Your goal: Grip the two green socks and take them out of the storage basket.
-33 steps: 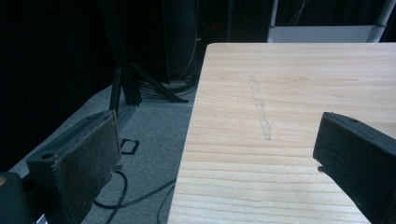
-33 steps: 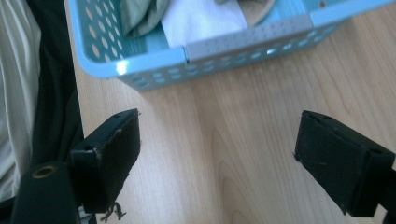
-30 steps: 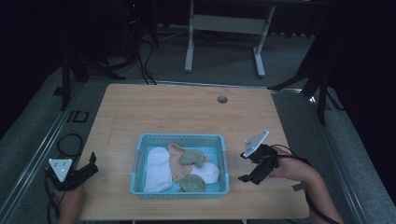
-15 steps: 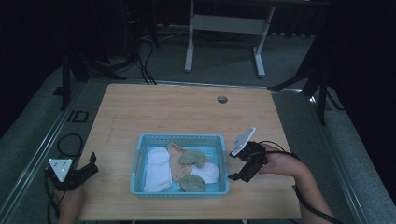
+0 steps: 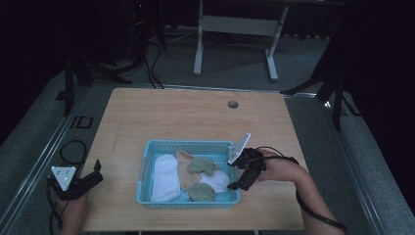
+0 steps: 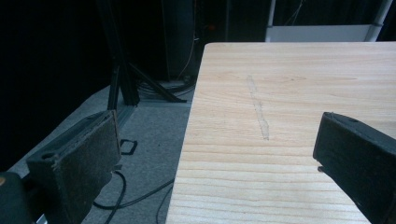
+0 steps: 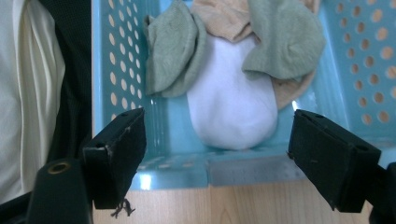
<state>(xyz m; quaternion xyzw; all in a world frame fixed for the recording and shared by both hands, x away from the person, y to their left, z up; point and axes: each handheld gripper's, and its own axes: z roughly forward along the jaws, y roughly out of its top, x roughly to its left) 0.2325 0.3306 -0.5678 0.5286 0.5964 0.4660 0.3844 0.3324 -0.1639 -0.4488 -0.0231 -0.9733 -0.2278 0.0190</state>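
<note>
Just inside the blue basket (image 7: 243, 170), the white sock (image 7: 231, 100) looks soft and light, best pinched at its rounded toe by the right gripper (image 7: 217, 156), whose jaws gape empty.

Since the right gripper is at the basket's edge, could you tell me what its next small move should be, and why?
Probably ease the right gripper forward over the basket wall and down onto the white sock. Its jaws stand open and empty, the sock lies straight ahead between them, and only the blue wall is in the way.
</note>
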